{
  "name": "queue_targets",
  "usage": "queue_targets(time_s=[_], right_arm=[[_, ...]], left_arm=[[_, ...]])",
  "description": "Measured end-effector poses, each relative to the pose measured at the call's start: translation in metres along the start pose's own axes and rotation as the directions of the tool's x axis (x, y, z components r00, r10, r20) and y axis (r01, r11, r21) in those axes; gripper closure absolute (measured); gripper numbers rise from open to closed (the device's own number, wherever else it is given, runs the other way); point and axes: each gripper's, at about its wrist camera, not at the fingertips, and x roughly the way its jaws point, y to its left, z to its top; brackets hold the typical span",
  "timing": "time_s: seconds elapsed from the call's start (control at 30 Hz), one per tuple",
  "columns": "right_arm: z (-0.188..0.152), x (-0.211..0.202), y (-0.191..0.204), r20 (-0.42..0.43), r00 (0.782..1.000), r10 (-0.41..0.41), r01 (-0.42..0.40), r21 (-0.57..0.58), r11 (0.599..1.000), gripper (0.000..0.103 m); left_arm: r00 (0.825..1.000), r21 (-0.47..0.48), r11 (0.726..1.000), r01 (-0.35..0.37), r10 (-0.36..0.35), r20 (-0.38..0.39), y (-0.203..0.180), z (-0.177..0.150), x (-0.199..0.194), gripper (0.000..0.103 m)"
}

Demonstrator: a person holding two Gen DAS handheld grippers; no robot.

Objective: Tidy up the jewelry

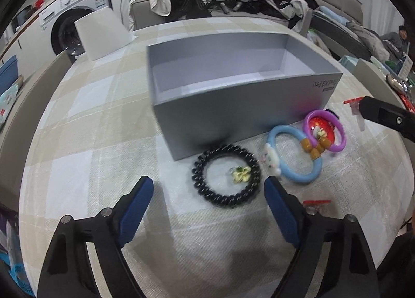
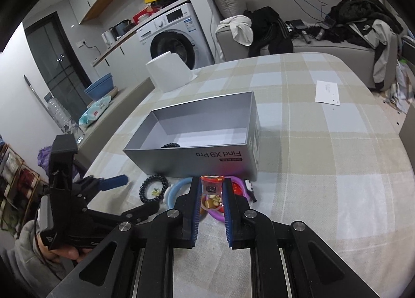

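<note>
An open grey box (image 1: 233,106) stands on the checked tablecloth; in the right wrist view (image 2: 197,153) a dark bead item (image 2: 171,145) lies inside it. In front of it lie a black bead bracelet (image 1: 226,176) with a small yellow flower charm (image 1: 240,175) inside its ring, a blue ring bracelet (image 1: 295,158) and a purple ring with a red piece (image 1: 325,130). My left gripper (image 1: 207,191) is open, just short of the black bracelet. My right gripper (image 2: 212,184) is shut on a small clear orange-topped clip (image 2: 212,186) above the purple ring (image 2: 220,213).
A white paper roll (image 2: 170,71) stands at the table's far left. A white envelope (image 2: 327,92) lies at the far right. A sofa with clothes (image 2: 311,36) and a washing machine (image 2: 168,36) are behind the table. Red clips (image 1: 316,202) lie beside the left gripper.
</note>
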Motion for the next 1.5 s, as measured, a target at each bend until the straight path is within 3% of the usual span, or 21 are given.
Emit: queue_targets(time_s=[0.03,0.17,0.2,0.33,0.47,0.73,0.87,1.17,1.33,1.43,1.5], right_arm=[[-0.001,-0.001,0.000,0.002,1.000,0.002,-0.002,0.000,1.000,0.088],[-0.002,-0.003,-0.001,0.007,1.000,0.008,-0.008,0.002,1.000,0.088],[-0.002,-0.002,-0.001,0.006,1.000,0.006,-0.006,0.001,1.000,0.088],[-0.002,-0.002,-0.001,0.006,1.000,0.000,0.000,-0.002,1.000,0.088],[-0.003,-0.004,0.001,0.012,1.000,0.000,0.000,-0.009,1.000,0.088],[-0.002,-0.009,0.006,0.060,0.998,0.030,-0.029,-0.026,0.999,0.088],[0.002,-0.013,0.005,0.099,0.994,0.042,-0.040,-0.020,0.999,0.088],[0.028,-0.004,0.009,0.164,0.986,0.043,-0.048,0.023,0.999,0.088],[0.045,0.010,0.008,0.178,0.984,0.016,-0.026,0.053,0.998,0.087],[0.051,0.025,0.008,0.144,0.990,-0.001,-0.006,0.049,0.999,0.084],[0.051,0.026,0.009,0.144,0.989,-0.021,0.016,0.040,0.999,0.076]], left_arm=[[1.000,0.003,1.000,0.008,-0.008,0.001,0.000,0.001,0.000,0.025],[0.999,0.017,0.999,0.032,-0.032,0.011,0.000,-0.001,-0.006,0.058],[0.999,0.023,0.999,0.035,-0.036,0.007,0.000,-0.001,-0.008,0.061],[0.999,0.029,0.999,0.038,-0.038,0.014,0.003,-0.008,-0.018,0.061],[0.994,0.008,0.998,0.065,-0.065,0.084,0.009,-0.010,-0.040,0.061],[0.968,-0.014,0.997,0.081,-0.075,0.241,0.010,-0.001,-0.065,0.061],[0.953,-0.048,0.997,0.065,-0.048,0.299,0.015,0.008,-0.071,0.061],[0.948,-0.067,0.998,0.022,0.001,0.317,0.017,0.046,-0.053,0.061],[0.956,-0.083,0.997,0.007,0.017,0.291,0.021,0.053,-0.037,0.061],[0.961,-0.111,0.994,0.000,0.031,0.276,0.027,0.052,-0.032,0.060],[0.967,-0.134,0.991,0.021,0.015,0.256,0.032,0.047,-0.034,0.056]])
